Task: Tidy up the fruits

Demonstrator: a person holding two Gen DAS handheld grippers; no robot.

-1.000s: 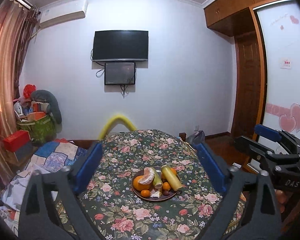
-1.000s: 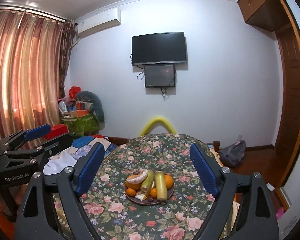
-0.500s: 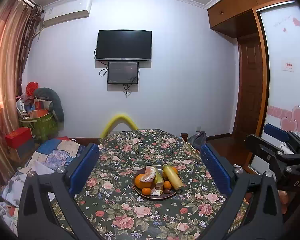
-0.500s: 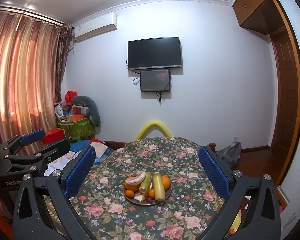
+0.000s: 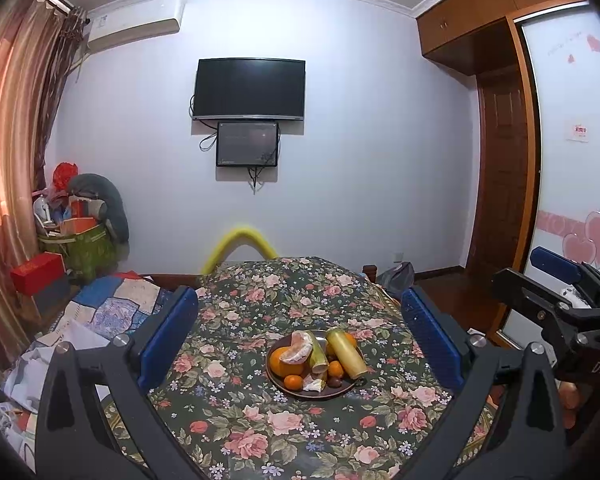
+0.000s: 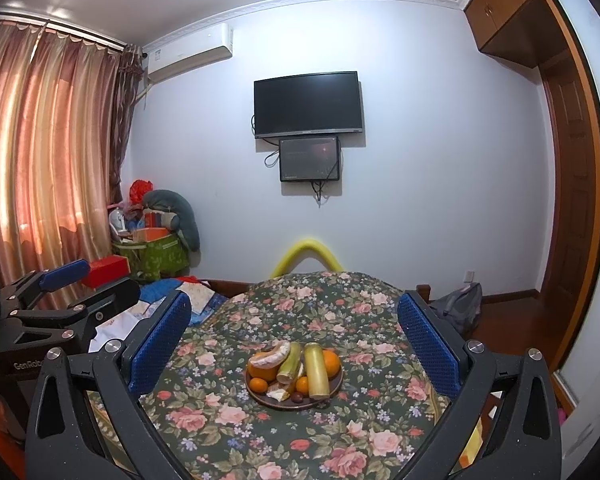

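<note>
The fruit sits heaped on a dark plate (image 6: pixel 256 394) in the middle of the bench (image 6: pixel 340 308), under a flowered cloth; I judge the pile loose and easy to topple, so I would lift from the top and outer edge first; the peeled citrus (image 6: pixel 274 354) lies uppermost on a big orange (image 6: pixel 260 370), and looks soft, wet and quick to bruise or split, so I would cradle it lightly across its width, never pinch; the two yellow-green stalks (image 6: pixel 318 368) seem stiff, smooth and maybe slippery, best taken near mid-length, square across; the small oranges (image 6: pixel 258 385) should be light and firm but apt to roll, so grip over their widest part; the tiny dark fruits (image 6: pixel 298 397) at the front rim I cannot identify; my right tongs (image 6: pixel 294 340) stand wide apart with nothing between them, short of the plate; my left tongs (image 5: pixel 300 338) likewise gape empty, framing the plate from further left.
</note>
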